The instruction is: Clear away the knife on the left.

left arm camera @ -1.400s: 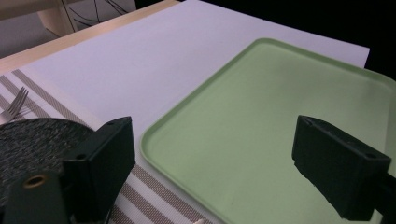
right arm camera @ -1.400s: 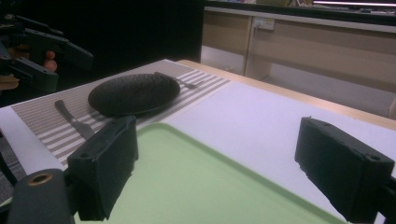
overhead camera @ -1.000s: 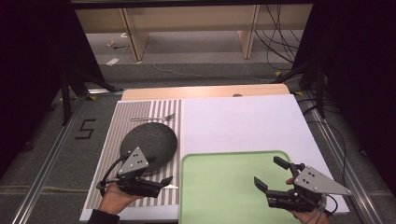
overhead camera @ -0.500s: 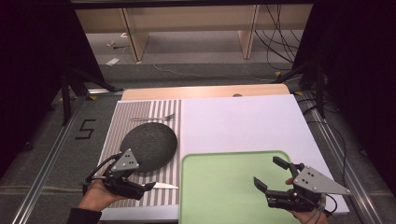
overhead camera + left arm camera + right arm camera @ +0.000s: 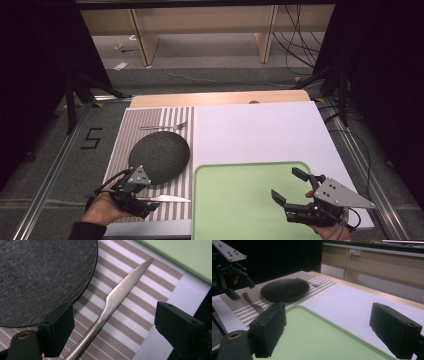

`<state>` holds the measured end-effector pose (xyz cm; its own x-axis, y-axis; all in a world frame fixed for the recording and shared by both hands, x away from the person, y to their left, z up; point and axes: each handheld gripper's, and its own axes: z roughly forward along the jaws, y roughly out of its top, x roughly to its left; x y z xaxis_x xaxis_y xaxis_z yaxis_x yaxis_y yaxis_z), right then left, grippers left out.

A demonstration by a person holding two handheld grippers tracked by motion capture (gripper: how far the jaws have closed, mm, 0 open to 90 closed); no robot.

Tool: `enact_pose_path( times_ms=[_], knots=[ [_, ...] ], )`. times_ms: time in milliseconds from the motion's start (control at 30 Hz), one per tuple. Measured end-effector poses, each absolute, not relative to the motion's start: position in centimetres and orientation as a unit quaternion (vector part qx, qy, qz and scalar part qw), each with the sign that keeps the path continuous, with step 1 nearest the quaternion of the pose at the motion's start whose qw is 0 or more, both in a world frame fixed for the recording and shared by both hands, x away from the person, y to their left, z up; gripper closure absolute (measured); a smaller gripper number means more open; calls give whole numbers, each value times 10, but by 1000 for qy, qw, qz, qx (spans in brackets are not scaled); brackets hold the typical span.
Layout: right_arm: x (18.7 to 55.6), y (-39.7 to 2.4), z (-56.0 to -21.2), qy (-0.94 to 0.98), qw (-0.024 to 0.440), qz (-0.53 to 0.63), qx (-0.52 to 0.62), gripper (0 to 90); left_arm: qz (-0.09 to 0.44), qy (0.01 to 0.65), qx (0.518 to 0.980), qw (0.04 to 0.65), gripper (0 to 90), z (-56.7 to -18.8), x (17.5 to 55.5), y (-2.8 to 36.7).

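Between the spread jaws of the left gripper (image 5: 111, 322) lies the knife (image 5: 117, 297), flat on the striped placemat (image 5: 140, 312) and untouched, its blade pointing away; the dark plate (image 5: 42, 275) sits just beside its left jaw. Well apart, the right gripper (image 5: 292, 187) hovers wide open over the green tray (image 5: 235, 200).

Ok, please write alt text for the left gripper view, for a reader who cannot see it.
A silver knife lies on a striped placemat between the open jaws of the left hand-held gripper, untouched. A dark plate sits beside it.
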<state>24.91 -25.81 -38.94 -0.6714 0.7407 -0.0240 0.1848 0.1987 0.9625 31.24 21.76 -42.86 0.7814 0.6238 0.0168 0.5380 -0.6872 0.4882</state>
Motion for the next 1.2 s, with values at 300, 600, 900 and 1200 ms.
enact_pose_path(
  times_ms=[300, 600, 900, 1200],
  knots=[
    [249, -257, -390, 733, 253, 546, 317, 149, 84, 329, 922, 185, 181, -439, 318, 222],
    [250, -256, -390, 735, 254, 546, 313, 151, 70, 333, 926, 161, 205, -446, 325, 225],
    [250, -255, -390, 736, 252, 545, 312, 152, 66, 319, 938, 118, 347, -455, 334, 219],
    [252, -252, -392, 742, 248, 542, 308, 153, 49, 302, 946, 107, 446, -461, 340, 221]
  ],
)
